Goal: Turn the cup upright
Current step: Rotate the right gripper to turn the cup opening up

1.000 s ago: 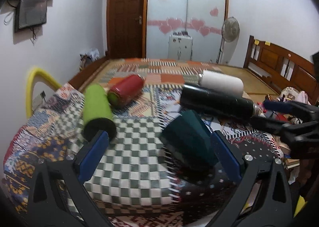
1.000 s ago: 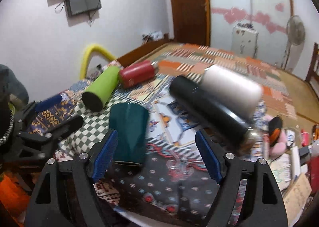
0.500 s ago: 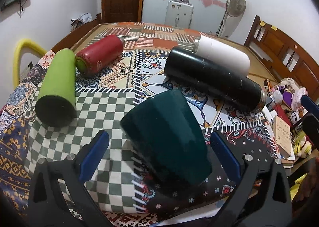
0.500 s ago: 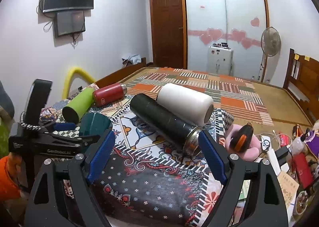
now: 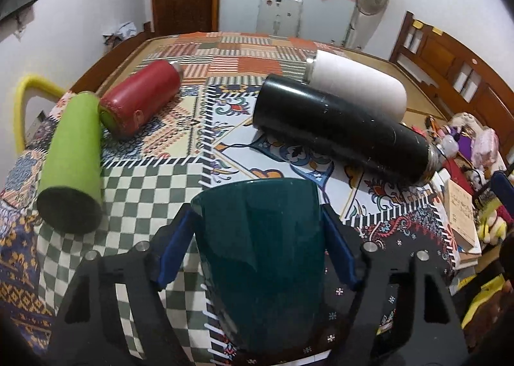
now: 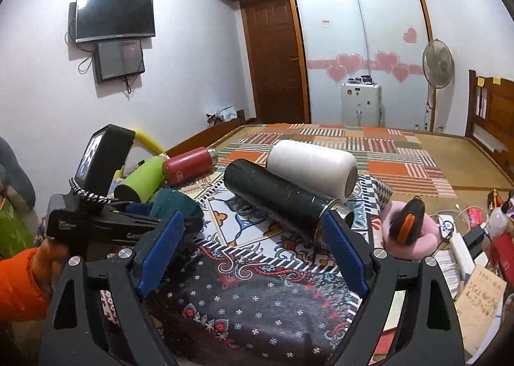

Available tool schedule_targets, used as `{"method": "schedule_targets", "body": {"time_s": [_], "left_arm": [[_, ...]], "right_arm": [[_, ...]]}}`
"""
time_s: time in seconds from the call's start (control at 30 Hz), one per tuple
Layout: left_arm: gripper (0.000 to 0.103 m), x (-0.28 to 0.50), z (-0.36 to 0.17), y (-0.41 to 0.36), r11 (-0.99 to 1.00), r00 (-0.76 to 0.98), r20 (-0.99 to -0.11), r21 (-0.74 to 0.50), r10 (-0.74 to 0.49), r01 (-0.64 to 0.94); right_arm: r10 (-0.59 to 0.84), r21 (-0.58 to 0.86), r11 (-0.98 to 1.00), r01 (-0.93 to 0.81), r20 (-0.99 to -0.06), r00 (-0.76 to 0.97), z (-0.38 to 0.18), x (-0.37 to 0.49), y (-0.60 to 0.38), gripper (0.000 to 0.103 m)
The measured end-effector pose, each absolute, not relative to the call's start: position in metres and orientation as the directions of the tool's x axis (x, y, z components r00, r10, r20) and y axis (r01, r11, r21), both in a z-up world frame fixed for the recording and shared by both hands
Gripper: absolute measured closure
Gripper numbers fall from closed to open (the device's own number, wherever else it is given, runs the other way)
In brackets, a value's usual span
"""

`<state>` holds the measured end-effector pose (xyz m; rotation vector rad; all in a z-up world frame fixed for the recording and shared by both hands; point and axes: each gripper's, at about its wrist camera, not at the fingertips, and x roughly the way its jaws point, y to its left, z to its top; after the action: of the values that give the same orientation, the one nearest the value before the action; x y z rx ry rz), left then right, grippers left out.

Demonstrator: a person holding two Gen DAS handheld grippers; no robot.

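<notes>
Dark green cup (image 5: 260,256) clamped between the left claw (image 5: 257,247) pads, right claw (image 6: 253,253) held spread, nothing gripped, above the patterned desk (image 6: 257,311).

cup (image 5: 263,256) mouth hidden, base cut off below

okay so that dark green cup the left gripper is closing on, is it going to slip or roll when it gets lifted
The dark green cup looks glossy and tapered, so it could slide between the left gripper pads. It seems rigid, so it probably won't deform. Lying on its side on soft patterned cloth, it likely won't roll far if released.
</notes>
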<state>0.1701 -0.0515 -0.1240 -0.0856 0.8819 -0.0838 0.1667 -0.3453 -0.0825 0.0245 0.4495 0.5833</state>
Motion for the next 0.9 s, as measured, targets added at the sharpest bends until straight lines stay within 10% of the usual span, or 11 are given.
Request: {"method": "schedule_targets", "body": {"time_s": [0.9], "left_arm": [[0.029, 0.141, -0.085, -0.047, 0.991, 0.749, -0.650, -0.064, -0.129, 0.115]], "right_arm": [[0.541, 0.141, 0.838, -0.527, -0.347, 0.766, -0.067, 0.158, -0.321, 0.000]]}}
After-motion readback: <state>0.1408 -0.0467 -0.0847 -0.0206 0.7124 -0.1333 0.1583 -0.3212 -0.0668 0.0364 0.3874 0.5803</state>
